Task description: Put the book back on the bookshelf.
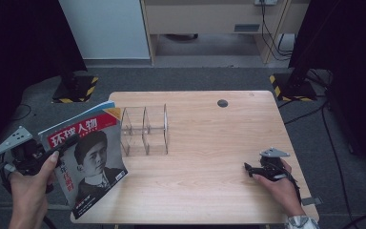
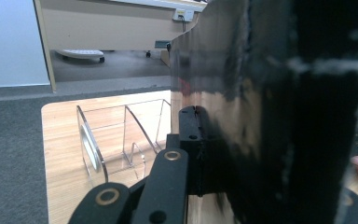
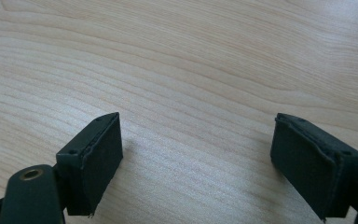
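One magazine (image 1: 88,162), one clear divider rack (image 1: 145,130), two hand-held grippers.

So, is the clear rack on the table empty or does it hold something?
Empty: the clear rack shows bare slots; the magazine is outside, in the left hand-held gripper.

Even soft light, dark room edges, glossy glare, close-up blur

The magazine (image 1: 88,162) had a red title band with white characters above a black-and-white portrait. The divider rack (image 1: 145,130) was clear acrylic. The table (image 1: 209,157) showed pale wood grain; the jaws were black.
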Demonstrator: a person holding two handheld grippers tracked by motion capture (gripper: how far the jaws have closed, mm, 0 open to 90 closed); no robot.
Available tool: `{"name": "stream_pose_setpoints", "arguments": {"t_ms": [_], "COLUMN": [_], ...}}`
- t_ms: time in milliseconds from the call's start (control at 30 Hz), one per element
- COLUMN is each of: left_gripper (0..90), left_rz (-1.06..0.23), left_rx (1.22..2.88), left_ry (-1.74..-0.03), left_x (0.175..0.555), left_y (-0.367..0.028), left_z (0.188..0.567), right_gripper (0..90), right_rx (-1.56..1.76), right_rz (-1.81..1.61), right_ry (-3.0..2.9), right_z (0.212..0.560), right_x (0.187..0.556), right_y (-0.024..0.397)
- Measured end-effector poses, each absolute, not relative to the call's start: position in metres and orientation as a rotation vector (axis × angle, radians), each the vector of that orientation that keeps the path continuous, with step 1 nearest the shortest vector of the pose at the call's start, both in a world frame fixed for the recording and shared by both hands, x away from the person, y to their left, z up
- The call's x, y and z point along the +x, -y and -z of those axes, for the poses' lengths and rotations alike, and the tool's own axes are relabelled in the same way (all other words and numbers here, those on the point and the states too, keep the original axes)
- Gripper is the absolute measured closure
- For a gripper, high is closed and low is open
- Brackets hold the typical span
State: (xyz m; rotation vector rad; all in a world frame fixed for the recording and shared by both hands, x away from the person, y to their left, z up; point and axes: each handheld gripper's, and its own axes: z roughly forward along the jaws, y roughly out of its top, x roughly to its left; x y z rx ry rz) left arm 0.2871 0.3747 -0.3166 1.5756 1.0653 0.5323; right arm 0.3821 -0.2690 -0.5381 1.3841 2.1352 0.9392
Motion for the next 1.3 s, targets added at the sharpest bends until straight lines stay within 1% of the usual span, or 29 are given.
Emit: {"name": "stream_pose_setpoints", "arguments": {"t_ms": [733,1067,1300], "left_gripper": [86.4,86.4,86.4], "left_rz": [-0.567,-0.607,-0.646], "left_rx": [1.564,1.567,1.575], "left_ry": [-1.081,-1.109,-1.125], "left_x": [0.284,0.293,0.309], "left_y": [-0.387,-0.394,-0.392], "left_z": [0.311,0.309,0.31], "right_gripper": [17.0,17.1,17.1], "right_rx": [1.382,1.382,1.382], "right_rz": [-0.938,-0.938,-0.938], "right_ry": [-2.137,-2.137,-2.137], "right_z": [0.538,0.538,0.538], "right_x": [0.382,0.382,0.382], "right_y": [0.269,0.269,0.269]}}
